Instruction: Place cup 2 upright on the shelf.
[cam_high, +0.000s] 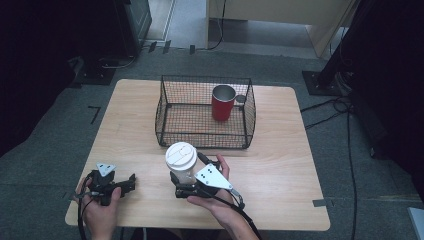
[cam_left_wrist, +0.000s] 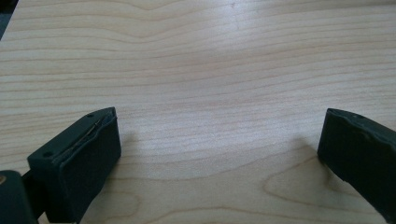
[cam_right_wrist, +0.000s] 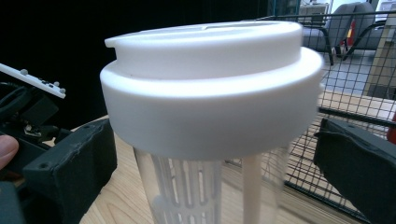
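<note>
So: R gripper (cam_right_wrist: 215, 158) jaws wide, astride clear ribbed cup (cam_right_wrist: 187, 186), white lid; L gripper (cam_left_wrist: 219, 154) apart.

The table (cam_high: 280, 165) was pale wood with a smooth, matt grain. The cup (cam_right_wrist: 205, 186) had clear ribbed plastic walls under a matt white plastic lid (cam_right_wrist: 210, 88). The basket (cam_high: 172, 117) was black wire mesh; the red mug (cam_high: 222, 104) looked like glossy metal, perhaps.
</note>
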